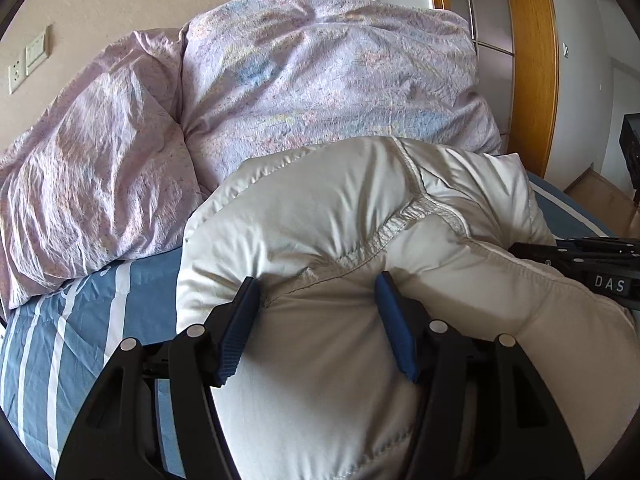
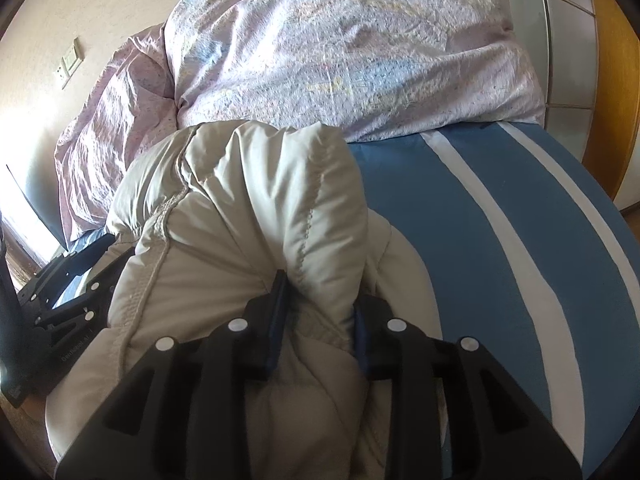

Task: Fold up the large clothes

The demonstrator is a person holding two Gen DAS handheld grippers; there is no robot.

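Observation:
A puffy off-white down jacket (image 1: pixel 360 208) lies bunched on the blue striped bed. My left gripper (image 1: pixel 318 286) has its jaws wide apart, pressed into the jacket on either side of a stitched seam, gripping nothing. The right gripper body shows at the right edge of the left wrist view (image 1: pixel 592 264). In the right wrist view the jacket (image 2: pixel 240 200) fills the middle, and my right gripper (image 2: pixel 320 300) is shut on a thick padded fold of it. The left gripper body shows at the left there (image 2: pixel 60 292).
A lilac floral duvet (image 1: pixel 320 76) and pillow (image 1: pixel 88 168) are piled at the head of the bed, just beyond the jacket. The blue and white striped sheet (image 2: pixel 500 240) shows to the right. A wooden wardrobe frame (image 1: pixel 532 60) and a wall socket (image 1: pixel 16 74) stand behind.

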